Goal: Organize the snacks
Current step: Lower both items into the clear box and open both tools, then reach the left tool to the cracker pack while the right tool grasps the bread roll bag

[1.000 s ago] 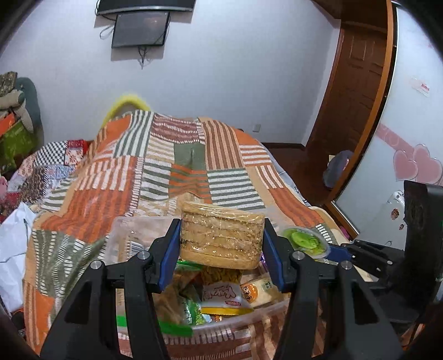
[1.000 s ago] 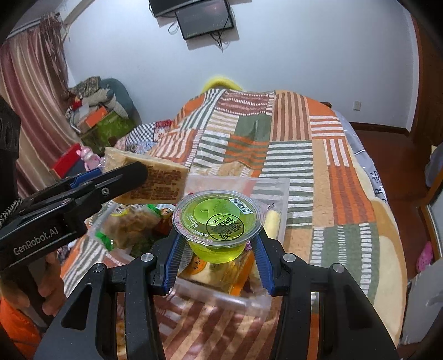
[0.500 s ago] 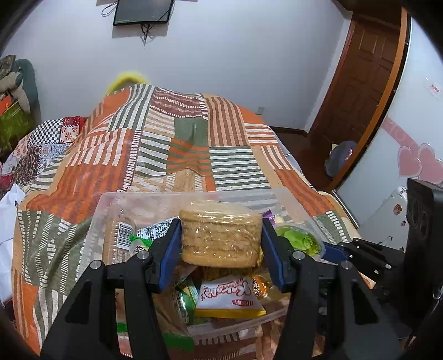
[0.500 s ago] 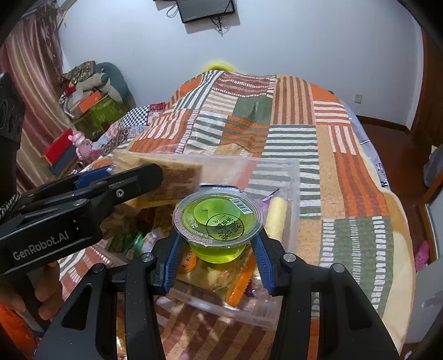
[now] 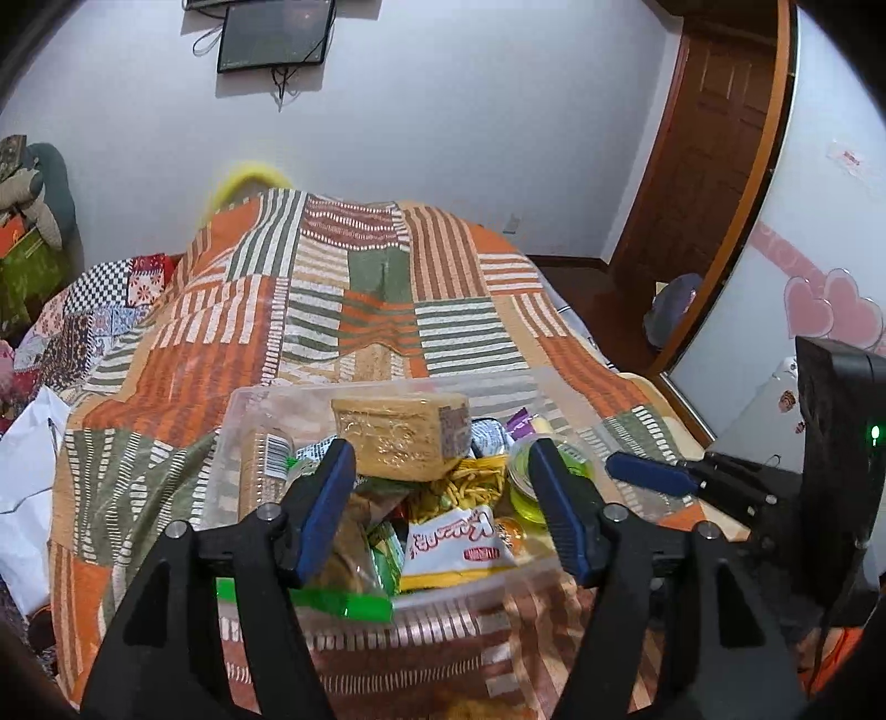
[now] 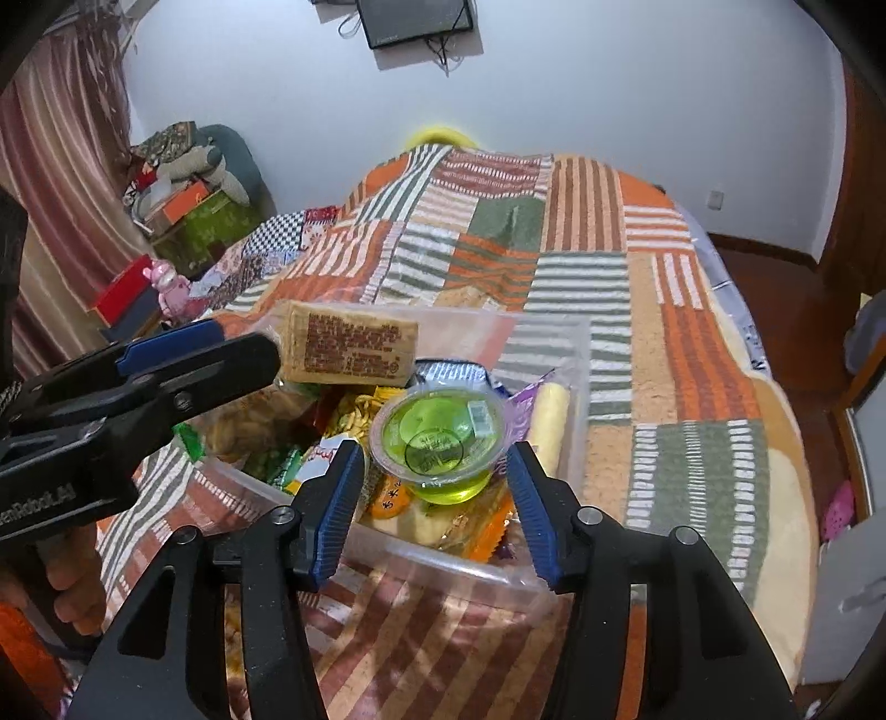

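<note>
A clear plastic bin (image 5: 243,437) (image 6: 570,354) full of snack packets stands on the patchwork bed. A wrapped brown cracker block (image 5: 401,440) (image 6: 351,349) lies on top of the snacks at the bin's far side. My left gripper (image 5: 443,498) is open just behind it, not touching it. A green jelly cup (image 6: 437,443) (image 5: 534,482) rests on the packets at the bin's right. My right gripper (image 6: 437,498) is open around the cup's near side, its pads apart from it. A white and red packet (image 5: 457,540) lies near the front.
The patchwork blanket (image 5: 360,299) covers the bed beyond the bin. A white bag (image 5: 25,487) lies at the left. Boxes and toys (image 6: 183,210) are piled by the curtain. A wooden door (image 5: 703,183) is at the right. A wall screen (image 5: 274,33) hangs above.
Both grippers have opened. The cracker block and the jelly cup have dropped out of them onto the snacks in the bin. Both grippers have pulled back a little.
</note>
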### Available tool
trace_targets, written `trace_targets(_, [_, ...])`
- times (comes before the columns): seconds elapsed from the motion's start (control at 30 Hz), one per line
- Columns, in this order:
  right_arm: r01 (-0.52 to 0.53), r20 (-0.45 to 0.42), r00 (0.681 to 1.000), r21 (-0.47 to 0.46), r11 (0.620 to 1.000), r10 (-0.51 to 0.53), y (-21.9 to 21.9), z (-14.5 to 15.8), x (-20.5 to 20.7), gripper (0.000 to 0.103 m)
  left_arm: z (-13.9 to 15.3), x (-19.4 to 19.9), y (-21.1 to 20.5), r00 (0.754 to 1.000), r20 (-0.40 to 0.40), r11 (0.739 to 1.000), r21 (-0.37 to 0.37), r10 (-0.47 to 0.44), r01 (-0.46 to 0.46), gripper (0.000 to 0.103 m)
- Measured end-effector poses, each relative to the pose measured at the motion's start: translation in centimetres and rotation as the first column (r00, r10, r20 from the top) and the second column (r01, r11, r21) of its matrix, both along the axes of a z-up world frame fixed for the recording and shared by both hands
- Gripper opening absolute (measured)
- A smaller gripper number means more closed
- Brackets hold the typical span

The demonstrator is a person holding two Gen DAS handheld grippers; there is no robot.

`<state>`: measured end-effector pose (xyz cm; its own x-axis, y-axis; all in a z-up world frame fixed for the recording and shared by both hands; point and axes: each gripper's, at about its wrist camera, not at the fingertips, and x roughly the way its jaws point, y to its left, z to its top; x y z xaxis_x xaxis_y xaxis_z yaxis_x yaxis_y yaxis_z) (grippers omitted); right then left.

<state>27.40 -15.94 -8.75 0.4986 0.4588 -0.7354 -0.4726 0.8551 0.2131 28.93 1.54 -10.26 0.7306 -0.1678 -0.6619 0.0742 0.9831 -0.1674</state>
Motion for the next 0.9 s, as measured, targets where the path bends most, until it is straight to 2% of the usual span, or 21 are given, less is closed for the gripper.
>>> trace_targets(0.27, [-0.002, 0.072, 0.997, 0.004, 1.0, 0.002, -1.0, 2.5, -2.7, 0.063, 2.0, -4.2, 0.2, 0.999, 0.033, 1.0, 0.017, -0.02, 0.019, 0.077])
trace_targets(0.5, [-0.042, 0.097, 0.994, 0.007, 0.999, 0.041, -1.1, 3.5, -6.0, 0.064, 2.7, -8.3, 0.9, 0.999, 0.019, 0.999, 0.045, -0.03, 0.029, 0.083])
trace_targets(0.67, [-0.066, 0.094, 0.994, 0.02, 0.998, 0.064, -0.6, 3.6, -8.7, 0.073, 2.3, -11.6, 1.7, 1.0, 0.002, 0.998, 0.058, -0.023, 0.022, 0.085])
trace_targets(0.9, [-0.104, 0.069, 0.992, 0.001, 0.995, 0.103, 0.2, 2.4, -12.6, 0.073, 0.1, -15.5, 2.7, 0.999, -0.047, 0.995, 0.092, -0.02, 0.024, 0.086])
